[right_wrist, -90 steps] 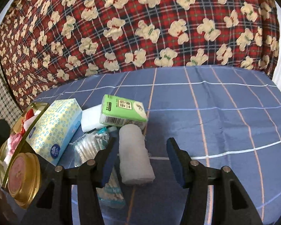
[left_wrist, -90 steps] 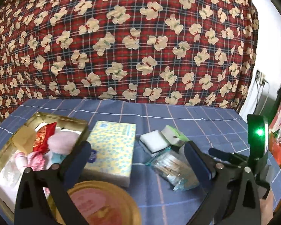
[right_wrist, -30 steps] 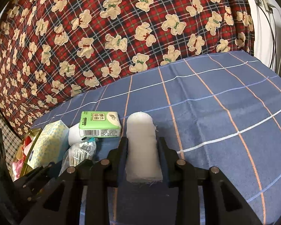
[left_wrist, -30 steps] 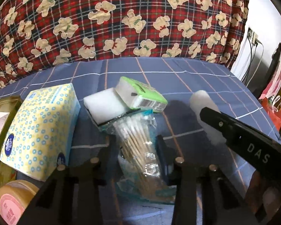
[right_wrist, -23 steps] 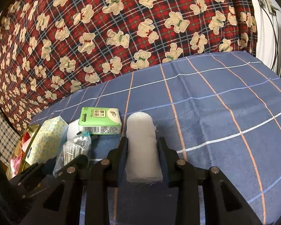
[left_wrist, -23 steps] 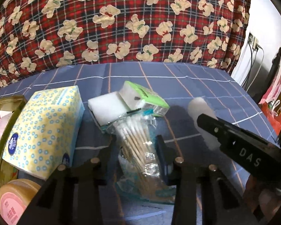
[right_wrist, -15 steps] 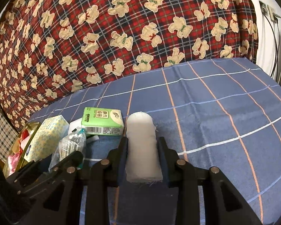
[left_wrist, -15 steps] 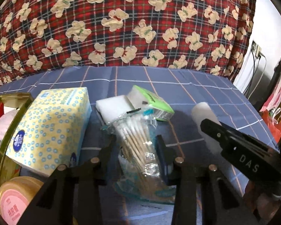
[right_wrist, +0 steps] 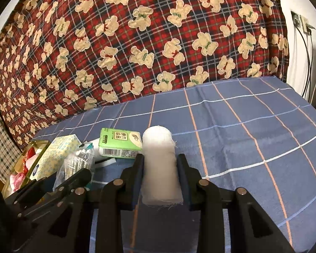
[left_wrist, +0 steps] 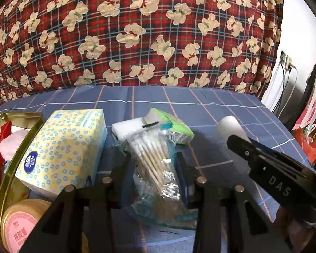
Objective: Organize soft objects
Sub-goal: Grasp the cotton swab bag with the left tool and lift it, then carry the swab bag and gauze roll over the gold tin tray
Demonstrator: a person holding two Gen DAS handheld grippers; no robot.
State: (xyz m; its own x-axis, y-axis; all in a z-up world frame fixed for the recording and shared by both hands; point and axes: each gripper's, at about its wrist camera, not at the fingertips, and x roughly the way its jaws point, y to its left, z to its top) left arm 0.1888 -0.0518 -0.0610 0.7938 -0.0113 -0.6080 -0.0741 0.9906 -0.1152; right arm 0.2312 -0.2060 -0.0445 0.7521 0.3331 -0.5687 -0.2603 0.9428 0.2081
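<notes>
1. Two grips are full: my left gripper (left_wrist: pixel 155 168) has its jaws clamped on the clear bag of cotton swabs (left_wrist: pixel 155 166), and my right gripper (right_wrist: pixel 160 177) has its jaws pressed against both sides of the white gauze roll (right_wrist: pixel 160 166), which stands out forward between them.
2. Nearest on my left, at the worktop's left edge, sits a round pink-lidded tin (left_wrist: pixel 21 225), touching the gold rim of the tray (left_wrist: pixel 21 145).
3. Inside that tray lie soft pink and red things (left_wrist: pixel 2 145); I cannot tell exactly what each one is.
4. Just beside the tray rests the yellow tissue box (left_wrist: pixel 63 147) with blue dots, its long side against the tray's rim.
5. Beyond my swab bag lies a white sponge block (left_wrist: pixel 128 128), and the green tissue pack (right_wrist: pixel 120 143) leans partly on top of it.
6. From the right wrist view, the green pack sits just left of the gauze roll's far end, close to it; whether they touch I cannot tell.
7. All of it rests on the blue checked cloth (right_wrist: pixel 242 137) covering the worktop.
8. Farthest back, along the rear edge, hangs the red plaid fabric with bears (right_wrist: pixel 147 42); cables (right_wrist: pixel 309 63) run down the white wall at the far right corner.
</notes>
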